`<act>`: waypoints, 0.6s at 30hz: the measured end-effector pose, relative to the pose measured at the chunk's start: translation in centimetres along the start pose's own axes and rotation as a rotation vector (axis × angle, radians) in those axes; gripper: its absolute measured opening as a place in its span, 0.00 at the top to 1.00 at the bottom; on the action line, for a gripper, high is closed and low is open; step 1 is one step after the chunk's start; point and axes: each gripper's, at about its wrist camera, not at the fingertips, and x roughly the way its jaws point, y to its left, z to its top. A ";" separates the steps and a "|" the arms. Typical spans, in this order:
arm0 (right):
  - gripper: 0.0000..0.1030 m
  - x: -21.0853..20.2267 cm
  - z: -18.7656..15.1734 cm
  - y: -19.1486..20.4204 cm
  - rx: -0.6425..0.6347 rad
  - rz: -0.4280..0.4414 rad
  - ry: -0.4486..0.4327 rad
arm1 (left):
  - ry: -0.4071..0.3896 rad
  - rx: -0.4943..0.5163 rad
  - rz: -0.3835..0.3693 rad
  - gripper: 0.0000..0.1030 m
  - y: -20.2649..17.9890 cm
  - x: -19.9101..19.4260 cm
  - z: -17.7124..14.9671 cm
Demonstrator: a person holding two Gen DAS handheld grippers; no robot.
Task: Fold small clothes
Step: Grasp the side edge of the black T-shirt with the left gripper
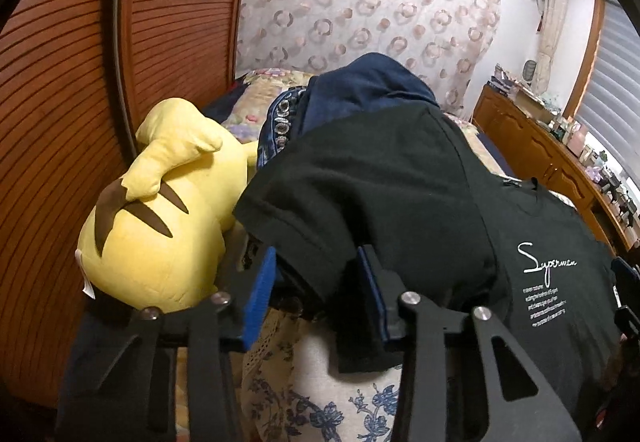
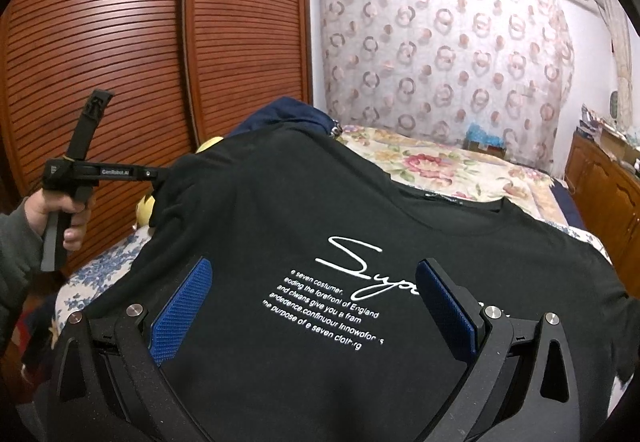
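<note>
Sleeve (image 1: 320, 226) of black tee (image 1: 540, 242) sits between blue pads of left gripper (image 1: 318, 294), bunched; pads half closed, whether they pinch it cannot tell. Plush (image 1: 160, 226) at 9 o'clock, blue garment (image 1: 368, 86) at 12.

Tee (image 2: 320, 242) spread on bed (image 2: 440, 166), white print up. Right gripper (image 2: 316, 306) wide open over print, nothing held. Hand (image 2: 60, 210) with left gripper (image 2: 154, 174) at 9 o'clock, at sleeve.

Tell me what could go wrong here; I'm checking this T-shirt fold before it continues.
1. The left gripper has only the sleeve's edge between its pads, so the cloth may slip out.
2. The yellow plush toy touches that sleeve and could snag.
3. The right gripper stands open over the black T-shirt, leaving it unpinned.
</note>
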 end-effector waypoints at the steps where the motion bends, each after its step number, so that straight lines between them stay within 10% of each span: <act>1: 0.00 -0.1 -0.1 0.0 -0.001 -0.001 0.000 | 0.002 0.006 0.002 0.67 0.0 0.1 0.0; 7: 0.00 -0.4 -0.3 -0.2 0.004 -0.008 -0.004 | -0.011 0.083 0.035 0.94 -0.9 -0.3 0.2; 18: 0.00 -0.9 -0.6 -1.9 0.041 -0.024 -0.014 | -0.119 0.158 0.023 0.96 -3.5 -4.8 2.5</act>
